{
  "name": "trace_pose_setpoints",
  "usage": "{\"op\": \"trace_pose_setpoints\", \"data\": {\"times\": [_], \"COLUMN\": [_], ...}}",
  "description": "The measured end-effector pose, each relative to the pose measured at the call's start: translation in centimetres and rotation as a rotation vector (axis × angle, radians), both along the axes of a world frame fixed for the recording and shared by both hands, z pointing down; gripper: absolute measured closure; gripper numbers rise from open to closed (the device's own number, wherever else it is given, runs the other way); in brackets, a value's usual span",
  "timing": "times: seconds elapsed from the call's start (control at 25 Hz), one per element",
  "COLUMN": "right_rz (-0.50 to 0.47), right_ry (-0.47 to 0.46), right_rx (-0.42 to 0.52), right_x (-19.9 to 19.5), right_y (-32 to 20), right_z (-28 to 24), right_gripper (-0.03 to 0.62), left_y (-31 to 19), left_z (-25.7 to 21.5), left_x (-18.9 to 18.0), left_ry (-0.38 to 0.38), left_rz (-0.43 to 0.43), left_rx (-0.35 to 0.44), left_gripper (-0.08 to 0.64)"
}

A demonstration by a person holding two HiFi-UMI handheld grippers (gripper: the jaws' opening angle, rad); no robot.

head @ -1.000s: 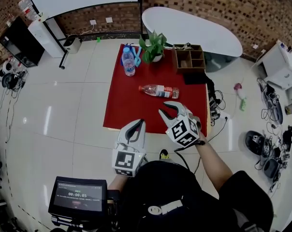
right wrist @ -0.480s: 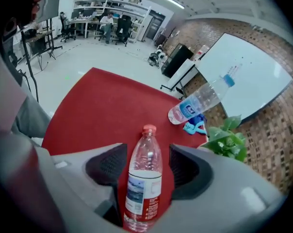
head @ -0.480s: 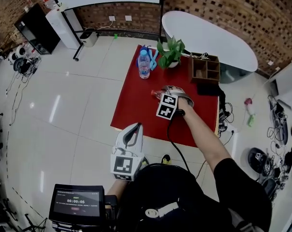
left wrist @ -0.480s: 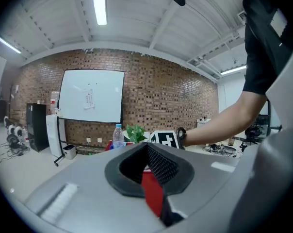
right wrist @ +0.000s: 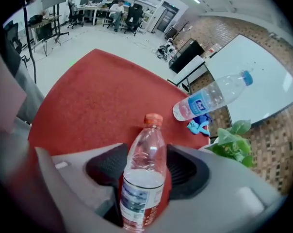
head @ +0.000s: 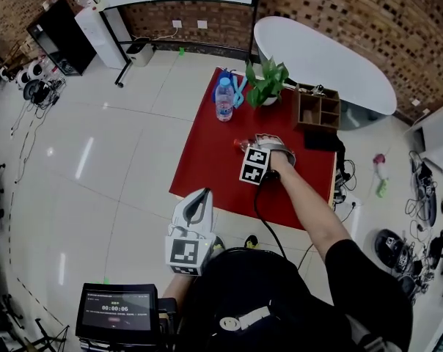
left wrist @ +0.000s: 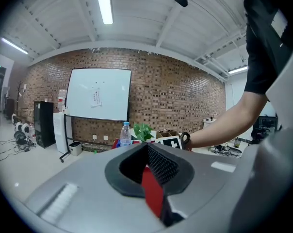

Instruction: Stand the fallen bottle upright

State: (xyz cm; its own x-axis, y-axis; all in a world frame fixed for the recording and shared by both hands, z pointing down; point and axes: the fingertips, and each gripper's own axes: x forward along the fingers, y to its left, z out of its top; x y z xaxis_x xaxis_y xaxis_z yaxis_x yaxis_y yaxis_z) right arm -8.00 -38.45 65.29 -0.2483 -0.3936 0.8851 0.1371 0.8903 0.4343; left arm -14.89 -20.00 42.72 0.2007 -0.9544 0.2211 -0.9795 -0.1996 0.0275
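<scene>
The fallen bottle [right wrist: 144, 164], clear with a red cap and a label, lies on the red table [head: 207, 160]. In the head view only its cap end [head: 238, 144] shows beside my right gripper [head: 269, 144]. That gripper [right wrist: 145, 152] points steeply down over it. Its jaws have just been opening and now stand wide, with the bottle between the pads [right wrist: 107, 164] and a gap on each side. My left gripper [head: 202, 194] hangs off the table's near edge, shut and empty; the left gripper view shows its tips [left wrist: 146, 147] together.
An upright water bottle with a blue cap [head: 224, 100] stands at the table's far left, a blue object [head: 238, 94] beside it. A potted plant [head: 265, 83] and a wooden organiser [head: 318, 110] stand along the far edge. A white oval table [head: 324, 57] lies beyond.
My right gripper swung from the table's near edge out and down over the fallen bottle, rolling as it went, and its jaws opened around it. The left gripper shifted slightly.
</scene>
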Motion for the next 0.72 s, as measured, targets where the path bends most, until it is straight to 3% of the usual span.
{"op": "trace_pose_setpoints", "data": {"times": [0.2,0.48,0.56,0.72], "right_rz": [0.105,0.347,0.389,0.437], "right_ry": [-0.283,-0.672,-0.748,-0.811], "right_rx": [-0.024,-0.105,-0.132,-0.161], "right_x": [0.4,4.5,5.2,5.6], "right_y": [-0.1,-0.2,0.1,0.6], "right_z": [-6.5,-13.3,-14.1,-14.9], "right_gripper": [0.339,0.342,0.344,0.345], "left_y": [-1.5,-2.8,-2.9,-3.3], "left_z": [-0.4,-1.0,-1.2,-1.9], "left_x": [1.9,4.5,5.0,5.6], "left_ry": [-0.006,-0.01,-0.01,0.001], "left_rz": [0.064,0.15,0.169,0.176], "left_rx": [0.015,0.031,0.036,0.031], "left_gripper": [0.557,0.557,0.557,0.557]}}
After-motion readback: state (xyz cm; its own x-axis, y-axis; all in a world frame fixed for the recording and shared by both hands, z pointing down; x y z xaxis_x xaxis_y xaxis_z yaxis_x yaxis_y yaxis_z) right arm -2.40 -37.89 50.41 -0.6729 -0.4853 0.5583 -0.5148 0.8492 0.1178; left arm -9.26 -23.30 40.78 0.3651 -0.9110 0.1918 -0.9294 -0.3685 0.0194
